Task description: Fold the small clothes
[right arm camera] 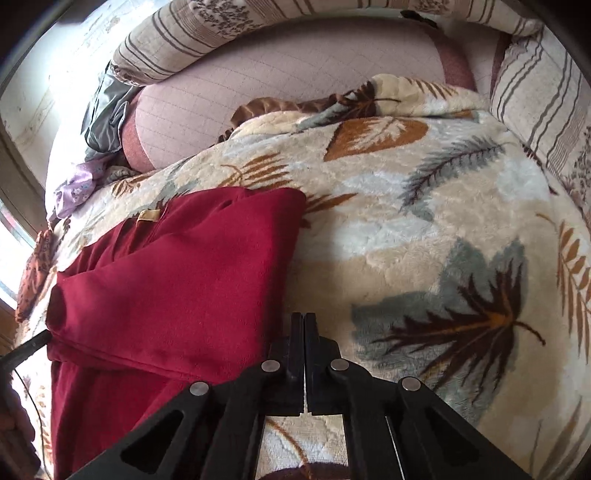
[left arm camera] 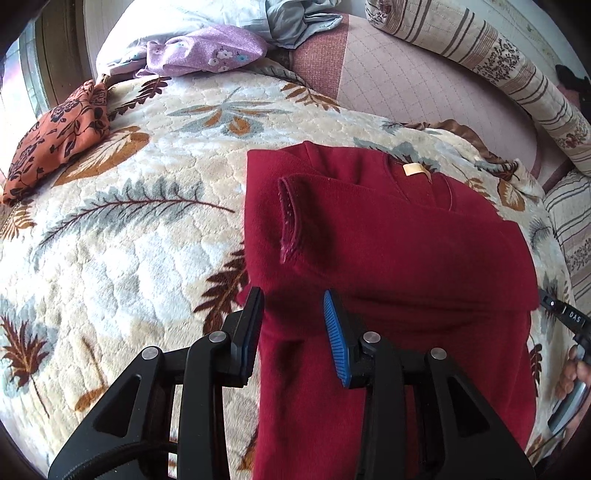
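Note:
A dark red sweater [left arm camera: 388, 240] [right arm camera: 177, 280] lies on the leaf-patterned blanket [left arm camera: 129, 221] [right arm camera: 424, 229], its sleeves folded in over the body. A tan label [left arm camera: 413, 170] shows at the neck, and one cuff [left arm camera: 288, 221] lies across the chest. My left gripper [left arm camera: 293, 301] hovers open over the sweater's lower left edge, red cloth showing in the gap below its jaws. My right gripper [right arm camera: 303, 317] is shut with nothing between its fingers, just off the sweater's right edge. A hand with that gripper's handle [left arm camera: 570, 321] shows at the right border of the left wrist view.
An orange floral cloth [left arm camera: 55, 144] lies at the blanket's far left. A purple cloth [left arm camera: 207, 51] and a pale blue one [left arm camera: 295, 22] are heaped at the back. A striped quilted bolster [left arm camera: 498, 62] [right arm camera: 229, 33] and a pink quilted sheet [left arm camera: 406, 85] border the blanket.

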`<state>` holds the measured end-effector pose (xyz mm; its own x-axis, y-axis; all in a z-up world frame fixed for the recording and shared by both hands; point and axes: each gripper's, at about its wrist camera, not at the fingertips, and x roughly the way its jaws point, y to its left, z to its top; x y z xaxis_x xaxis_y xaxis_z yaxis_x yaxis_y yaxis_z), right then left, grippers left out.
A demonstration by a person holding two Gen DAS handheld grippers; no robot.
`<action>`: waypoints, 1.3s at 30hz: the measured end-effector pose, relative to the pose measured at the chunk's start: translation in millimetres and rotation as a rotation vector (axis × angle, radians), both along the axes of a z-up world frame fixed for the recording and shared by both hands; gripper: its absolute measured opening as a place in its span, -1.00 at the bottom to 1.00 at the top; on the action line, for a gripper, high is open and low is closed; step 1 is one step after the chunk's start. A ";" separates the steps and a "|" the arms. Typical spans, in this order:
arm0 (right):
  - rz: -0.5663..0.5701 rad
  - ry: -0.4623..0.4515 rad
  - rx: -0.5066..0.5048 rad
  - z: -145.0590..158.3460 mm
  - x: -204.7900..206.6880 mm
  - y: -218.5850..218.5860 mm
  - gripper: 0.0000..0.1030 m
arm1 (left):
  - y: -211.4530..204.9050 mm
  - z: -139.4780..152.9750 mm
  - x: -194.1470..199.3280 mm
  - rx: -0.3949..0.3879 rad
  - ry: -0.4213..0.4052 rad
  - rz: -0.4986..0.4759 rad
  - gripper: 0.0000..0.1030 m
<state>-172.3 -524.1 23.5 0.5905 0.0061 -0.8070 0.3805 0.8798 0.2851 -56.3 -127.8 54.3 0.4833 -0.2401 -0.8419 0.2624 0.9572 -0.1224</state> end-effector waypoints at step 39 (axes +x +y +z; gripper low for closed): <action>0.197 0.036 0.040 25.9 -187.6 111.2 -0.79 | 67.6 -22.1 -174.6 0.143 0.043 -0.010 0.09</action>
